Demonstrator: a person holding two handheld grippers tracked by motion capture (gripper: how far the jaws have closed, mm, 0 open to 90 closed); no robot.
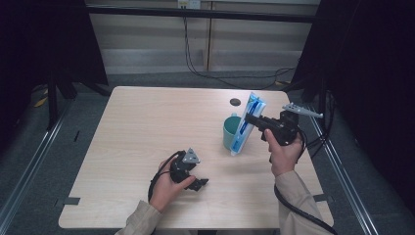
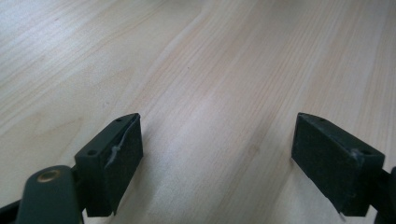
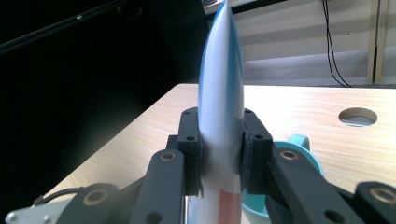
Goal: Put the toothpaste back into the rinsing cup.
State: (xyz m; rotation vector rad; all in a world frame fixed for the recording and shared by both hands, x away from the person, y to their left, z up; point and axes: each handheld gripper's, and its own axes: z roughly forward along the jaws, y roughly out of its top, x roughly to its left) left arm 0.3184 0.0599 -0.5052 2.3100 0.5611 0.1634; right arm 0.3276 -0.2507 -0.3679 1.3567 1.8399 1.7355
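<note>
- Right gripper (image 1: 250, 119) is clamping a tube (image 1: 246, 125), holding it upright just beside a cup (image 1: 229, 132).
- Left gripper (image 1: 199, 183) is resting on the table (image 1: 147, 127), jaws standing wide apart, gripping nothing.

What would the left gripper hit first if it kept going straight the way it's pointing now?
Most likely the bare table. The left gripper angles down at the wood with its fingers open and nothing between or ahead of them. How far the surface lies is hard to judge.
</note>
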